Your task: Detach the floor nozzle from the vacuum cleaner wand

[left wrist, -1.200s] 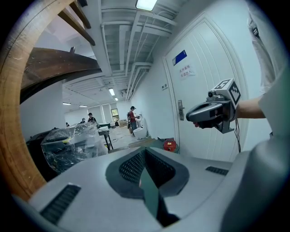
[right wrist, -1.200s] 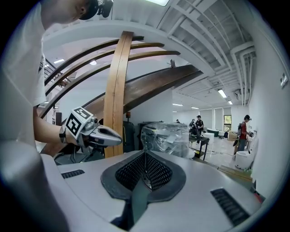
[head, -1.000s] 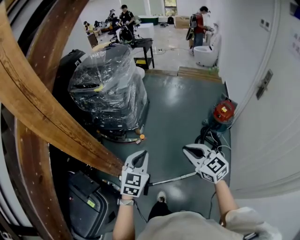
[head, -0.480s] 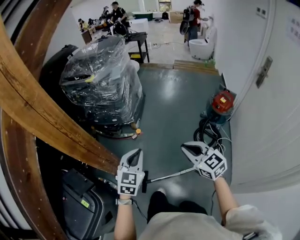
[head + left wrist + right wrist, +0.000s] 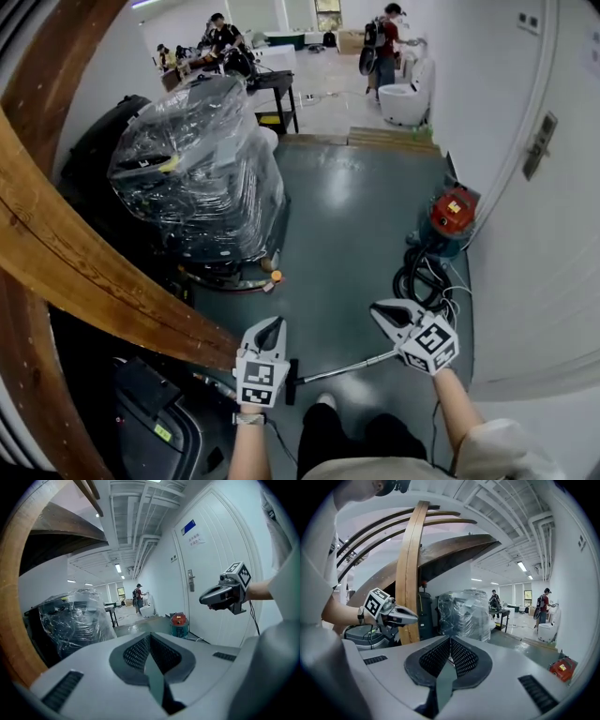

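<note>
Metal wand (image 5: 345,367), floor nozzle (image 5: 292,381) still on, waits as left hand-held gripper (image 5: 273,324) and right hand-held gripper (image 5: 379,308), both closed empty, descend.

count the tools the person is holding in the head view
2. The left tool is at lower centre-left, beside the wooden beam; the right tool is to its right, near the vacuum wand. Both are shut and empty. None looks hidden.

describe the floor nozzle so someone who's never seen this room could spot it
On the dark green floor, low in the head view, a thin silver wand runs slantwise. The floor nozzle is the short black bar across the wand's left end, beside the left gripper. It is the only black crosspiece on a metal tube.
</note>
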Demonstrator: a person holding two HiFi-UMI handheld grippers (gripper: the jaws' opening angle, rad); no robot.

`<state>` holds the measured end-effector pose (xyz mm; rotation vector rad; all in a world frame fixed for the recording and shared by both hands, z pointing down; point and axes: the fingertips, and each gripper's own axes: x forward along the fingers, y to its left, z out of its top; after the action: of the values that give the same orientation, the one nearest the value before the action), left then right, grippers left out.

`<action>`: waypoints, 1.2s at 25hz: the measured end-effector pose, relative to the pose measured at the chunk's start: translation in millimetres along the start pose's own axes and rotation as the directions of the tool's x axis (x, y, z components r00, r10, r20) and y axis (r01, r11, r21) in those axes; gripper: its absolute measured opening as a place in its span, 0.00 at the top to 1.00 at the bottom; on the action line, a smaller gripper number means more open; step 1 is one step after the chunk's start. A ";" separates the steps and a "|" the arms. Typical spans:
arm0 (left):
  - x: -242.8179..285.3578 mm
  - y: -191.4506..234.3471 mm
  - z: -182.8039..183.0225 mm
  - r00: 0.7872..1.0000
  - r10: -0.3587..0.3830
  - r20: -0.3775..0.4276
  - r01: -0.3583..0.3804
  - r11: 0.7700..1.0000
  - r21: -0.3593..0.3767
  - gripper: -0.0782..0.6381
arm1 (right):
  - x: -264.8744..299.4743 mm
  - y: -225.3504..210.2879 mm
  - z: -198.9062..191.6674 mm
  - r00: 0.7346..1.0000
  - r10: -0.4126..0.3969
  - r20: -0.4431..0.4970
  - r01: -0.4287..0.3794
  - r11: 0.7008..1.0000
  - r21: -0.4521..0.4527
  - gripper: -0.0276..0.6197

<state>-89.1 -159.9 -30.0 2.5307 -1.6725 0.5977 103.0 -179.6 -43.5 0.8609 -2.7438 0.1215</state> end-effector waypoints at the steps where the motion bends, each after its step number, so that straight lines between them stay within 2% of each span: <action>1: 5.5 0.7 -2.2 1.000 -0.003 0.003 0.003 1.000 0.009 0.89 | 3.0 -3.9 -5.0 1.000 -0.004 0.000 0.004 1.000 -0.002 0.91; 8: 34.2 7.9 -25.4 1.000 -0.006 0.019 0.006 0.999 0.039 0.89 | 21.3 -18.5 -38.1 1.000 -0.020 0.005 0.020 1.000 -0.021 0.91; 20: 63.1 3.3 -122.1 0.999 -0.012 -0.037 0.013 1.000 0.022 0.89 | 51.0 -17.5 -122.9 1.000 0.003 -0.016 -0.003 1.000 -0.011 0.91; 30: 92.2 -8.2 -185.0 0.999 -0.007 -0.052 0.008 1.000 0.016 0.89 | 66.3 -26.2 -191.3 1.000 -0.001 -0.030 0.001 1.000 -0.007 0.91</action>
<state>-103.9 -191.0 173.9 2.5084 -1.6469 0.6741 108.4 -207.5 158.6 0.8519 -2.7143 0.1234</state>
